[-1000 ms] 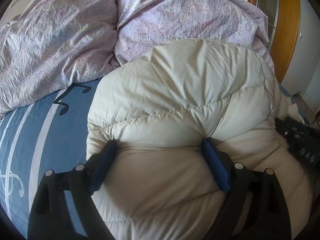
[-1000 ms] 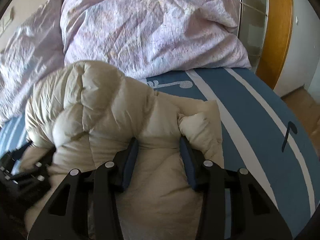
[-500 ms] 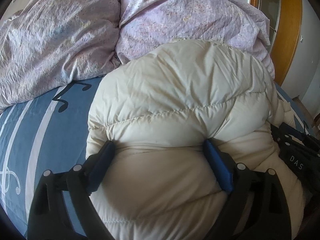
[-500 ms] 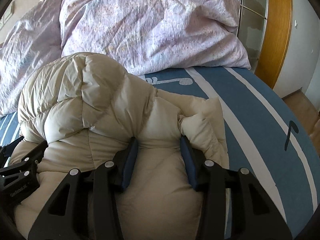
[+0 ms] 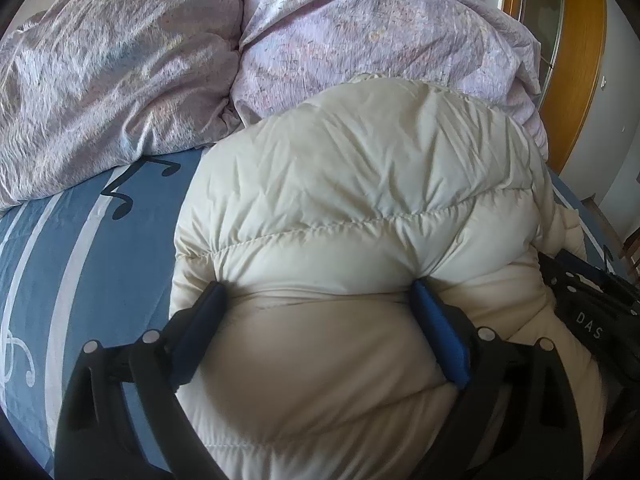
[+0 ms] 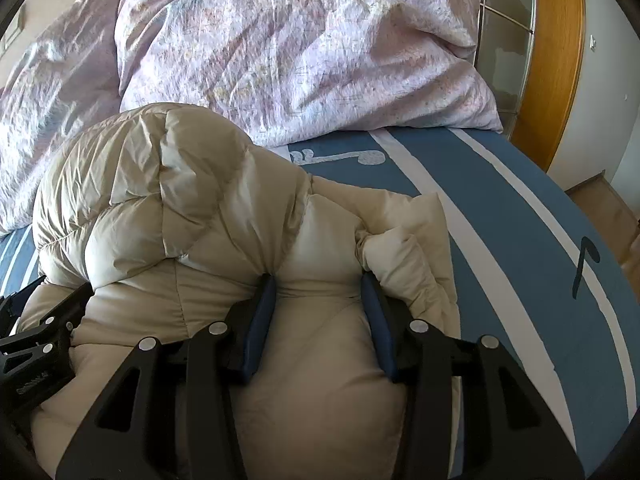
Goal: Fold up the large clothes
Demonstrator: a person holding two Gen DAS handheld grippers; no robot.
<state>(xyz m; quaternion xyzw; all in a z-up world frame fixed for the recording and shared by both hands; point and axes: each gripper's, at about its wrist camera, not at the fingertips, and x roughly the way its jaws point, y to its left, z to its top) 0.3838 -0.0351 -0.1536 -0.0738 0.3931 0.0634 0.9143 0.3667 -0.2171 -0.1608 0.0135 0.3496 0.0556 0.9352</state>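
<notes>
A puffy cream down jacket (image 5: 360, 168) lies bunched on the bed, with both grippers on its near edge. My left gripper (image 5: 318, 286) has its blue pads (image 5: 436, 328) spread wide and dug into a thick bulge of the jacket, which fills the gap between them. My right gripper (image 6: 318, 278) pinches a narrower fold of the same jacket (image 6: 160, 200) between its blue pads (image 6: 260, 320). The right gripper's black body (image 5: 588, 320) shows at the right edge of the left wrist view. The left gripper's body (image 6: 32, 344) shows at the left edge of the right wrist view.
A blue bedsheet (image 5: 60, 240) with white stripes and music notes lies under the jacket and runs on to the right (image 6: 520, 220). Crumpled lilac bedding (image 5: 120, 80) is piled just behind the jacket (image 6: 300, 48). A wooden door frame (image 6: 560, 60) and the floor (image 6: 600, 200) lie past the bed's right edge.
The left gripper's fingers have spread slightly wider over the jacket bulge. The right gripper's pinch on its fold looks the same, and the puffed mound has shifted only a little.
</notes>
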